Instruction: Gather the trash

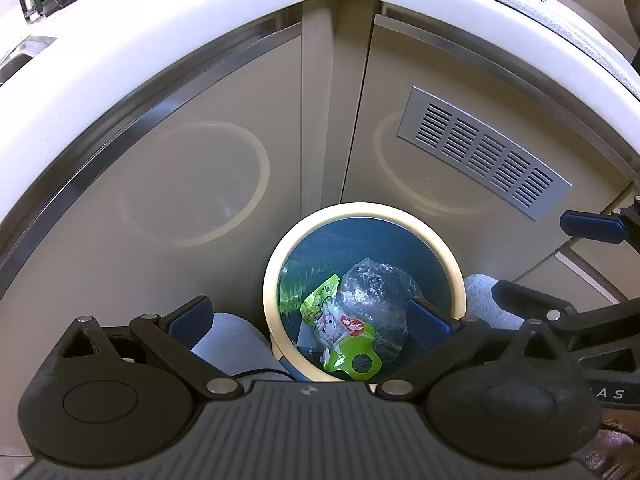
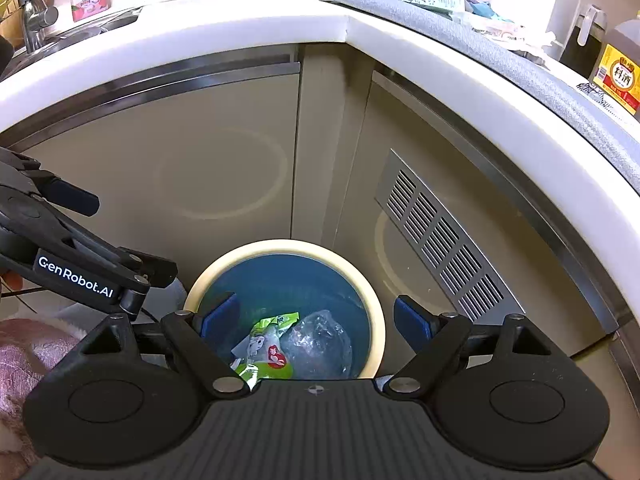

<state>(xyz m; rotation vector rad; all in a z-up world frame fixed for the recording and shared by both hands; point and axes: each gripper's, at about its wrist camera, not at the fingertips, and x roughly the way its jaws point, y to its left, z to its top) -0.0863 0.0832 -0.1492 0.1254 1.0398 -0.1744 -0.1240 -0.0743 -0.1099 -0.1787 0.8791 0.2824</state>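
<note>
Currently, left gripper (image 1: 308,316) and right gripper (image 2: 316,318) hover over the trash bin (image 2: 378,320), jaws apart, empty; green wrapper (image 1: 340,336) and clear plastic bag (image 1: 376,292) lie inside.

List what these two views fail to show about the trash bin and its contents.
- Bin near rim: left wrist view, hidden by claw body.
- Green wrapper lower end: right wrist view, behind claw body.
- Anything beneath clear plastic: covered, both views.
- Bin's outer wall and floor footing: unseen.

Evenly lit from above, sharp at centre. Strongly bowed at the edges, curving the surface (image 2: 280,36). Soft ring reflections on glossy cabinet doors (image 1: 192,184) below the surface.
</note>
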